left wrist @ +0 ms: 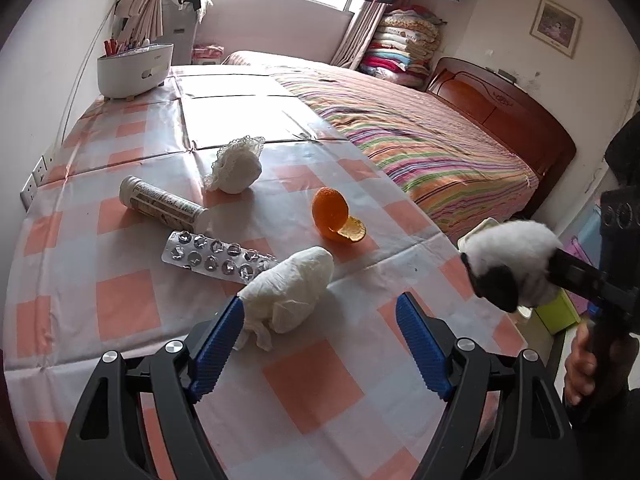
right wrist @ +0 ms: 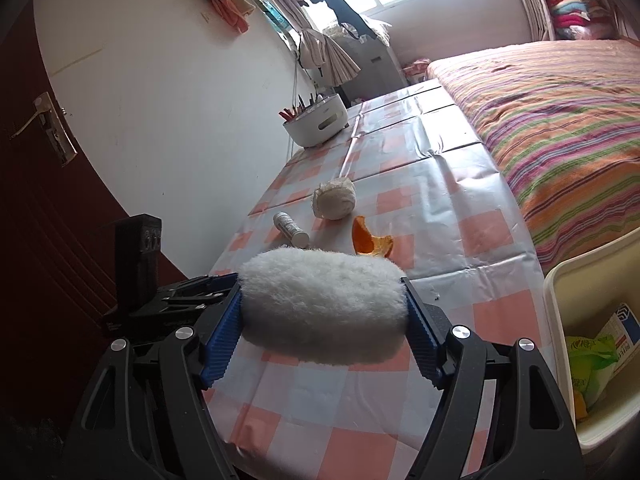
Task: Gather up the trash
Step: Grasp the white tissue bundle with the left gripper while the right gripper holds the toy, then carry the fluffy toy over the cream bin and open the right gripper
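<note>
Left wrist view: the left gripper (left wrist: pixel 320 312) is hovering with jaws apart and empty over the tabletop (left wrist: pixel 120 304), a crumpled tissue (left wrist: pixel 292 292) lying just beyond its left finger, near the front edge. Rightward, the right gripper (right wrist: pixel 322 304) is clamping a fluffy white pad (right wrist: pixel 320 304) beside the bin (right wrist: pixel 576 280) past the right edge.
</note>
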A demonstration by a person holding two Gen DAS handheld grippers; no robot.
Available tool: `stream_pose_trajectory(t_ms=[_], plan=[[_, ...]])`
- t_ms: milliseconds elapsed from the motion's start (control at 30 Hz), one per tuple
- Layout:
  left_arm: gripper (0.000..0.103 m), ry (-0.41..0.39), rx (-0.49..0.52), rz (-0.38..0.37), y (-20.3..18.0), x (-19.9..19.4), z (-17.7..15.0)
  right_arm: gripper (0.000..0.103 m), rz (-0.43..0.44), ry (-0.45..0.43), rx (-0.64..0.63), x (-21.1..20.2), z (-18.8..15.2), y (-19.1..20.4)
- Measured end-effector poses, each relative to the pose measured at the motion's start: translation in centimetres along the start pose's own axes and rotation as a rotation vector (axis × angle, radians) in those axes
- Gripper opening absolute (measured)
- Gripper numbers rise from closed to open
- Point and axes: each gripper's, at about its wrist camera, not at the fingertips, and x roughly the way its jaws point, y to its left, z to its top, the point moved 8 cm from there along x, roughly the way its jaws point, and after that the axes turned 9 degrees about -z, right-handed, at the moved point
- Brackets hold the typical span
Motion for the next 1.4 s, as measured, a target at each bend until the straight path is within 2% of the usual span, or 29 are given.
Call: stream_pose_trajectory(t_ms=[167, 267, 567, 600, 633, 667, 700, 733, 1000, 1400], plan=[[0.076, 0.069, -0.002, 0.046, 1.2, 2.1, -0.2, 0.071, 0.002, -0.011, 0.021, -0.4, 0.1, -0.8], [0.076, 0.1, -0.022, 0.032, 1.4, 3.2, -0.3, 0.072, 0.004, -0.011, 0.031, -0.3, 0.0, -1.1], [0.076, 0.12, -0.028, 0.043, 1.1, 4.9, -0.5, 0.072, -0.006, -0.04, 0.06, -1.6, 0.3, -2.7], [0.071, 0.119, -0.026, 0.043, 1.0, 5.0, -0.5, 0.072, -0.008, -0.042, 0.064, -1.7, 0.3, -2.9], [0.057, 0.119, -0.024, 0.044, 1.0, 5.1, -0.5, 0.072, -0.01, -0.044, 0.068, -1.8, 0.3, -3.0], [0.049, 0.121, -0.03, 0.046, 1.0, 5.2, -0.5, 0.072, -0.013, -0.047, 0.073, -1.9, 0.3, -3.2], [0.034, 0.125, -0.039, 0.041, 1.1, 5.3, -0.6, 0.072, -0.015, -0.048, 0.076, -2.1, 0.2, -3.3], [0.028, 0.128, -0.05, 0.029, 1.1, 5.4, -0.6, 0.072, -0.017, -0.049, 0.08, -2.1, 0.1, -3.5], [0.021, 0.102, -0.053, 0.01, 0.3, 5.2, -0.7, 0.072, -0.032, -0.064, 0.104, -2.7, -0.2, -4.4], [0.021, 0.042, -0.024, -0.052, -4.2, 3.4, -0.7, 0.072, -0.082, -0.101, 0.141, -4.0, -0.5, -6.6]])
